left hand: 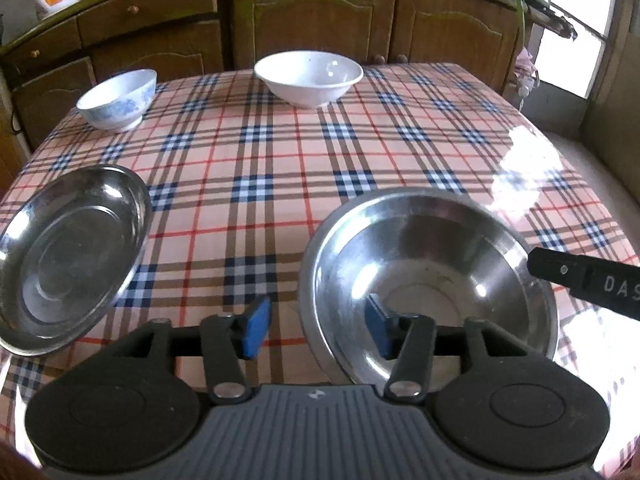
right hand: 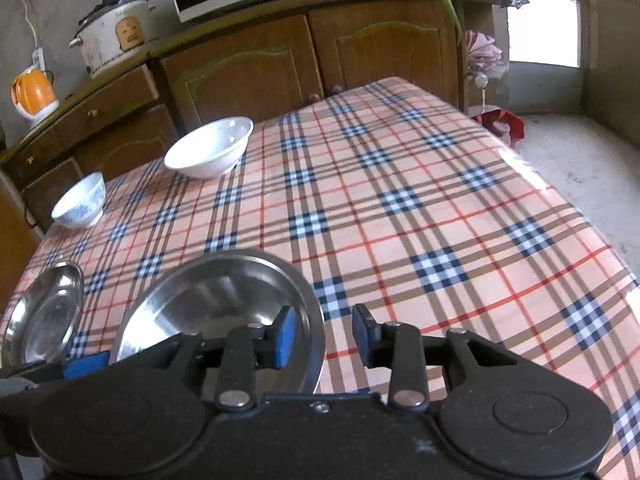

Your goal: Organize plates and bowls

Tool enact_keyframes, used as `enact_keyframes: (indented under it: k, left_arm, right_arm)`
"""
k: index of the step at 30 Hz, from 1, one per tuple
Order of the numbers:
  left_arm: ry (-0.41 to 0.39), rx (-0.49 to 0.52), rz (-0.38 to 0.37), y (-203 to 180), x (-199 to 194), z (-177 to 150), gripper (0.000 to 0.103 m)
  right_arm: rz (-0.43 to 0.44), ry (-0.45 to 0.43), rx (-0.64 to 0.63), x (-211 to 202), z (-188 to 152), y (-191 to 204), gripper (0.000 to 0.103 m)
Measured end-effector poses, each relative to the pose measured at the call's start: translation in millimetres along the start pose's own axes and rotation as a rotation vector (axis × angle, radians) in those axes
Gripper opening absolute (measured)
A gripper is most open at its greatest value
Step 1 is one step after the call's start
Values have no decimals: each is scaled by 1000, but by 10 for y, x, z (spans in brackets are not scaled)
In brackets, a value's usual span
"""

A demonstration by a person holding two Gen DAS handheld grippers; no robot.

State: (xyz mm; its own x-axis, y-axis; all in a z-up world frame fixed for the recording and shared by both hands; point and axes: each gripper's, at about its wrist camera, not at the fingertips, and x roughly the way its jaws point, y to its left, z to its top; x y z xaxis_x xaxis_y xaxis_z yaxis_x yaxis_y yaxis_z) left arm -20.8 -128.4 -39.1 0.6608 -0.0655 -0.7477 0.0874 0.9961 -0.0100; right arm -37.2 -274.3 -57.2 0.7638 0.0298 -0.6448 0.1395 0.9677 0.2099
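Your left gripper (left hand: 316,330) is hanging with its jaws partly open, straddling the near left rim of the steel bowl (left hand: 432,280); one blue pad is sitting outside the rim, the other inside, and neither appears to be pressing on the metal. Your right gripper (right hand: 325,336) is likewise standing half open astride the bowl's right rim, gripping nothing. The bowl is resting mouth up on the near part of the plaid-covered surface (left hand: 360,152). Just to its left a steel plate (left hand: 68,256) is lying face up. Far across the surface a white bowl (left hand: 309,78) and, further left, a blue-patterned bowl (left hand: 118,98) are standing upright, well apart. Wooden cabinets (left hand: 312,20) are lining the far side.
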Motion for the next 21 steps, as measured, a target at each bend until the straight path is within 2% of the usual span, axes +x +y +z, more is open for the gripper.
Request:
enact_keyframes:
  k: [6, 11, 21]
  left_arm:
    - [-33, -4, 4, 16, -127, 74, 67]
    - [-48, -5, 0, 40, -194, 112, 69]
    - [-66, -19, 2, 88, -334, 173, 79]
  right_arm:
    - [12, -39, -4, -147, 86, 42, 51]
    - [30, -58, -23, -250, 132, 127, 58]
    - [52, -62, -52, -356, 168, 270, 64]
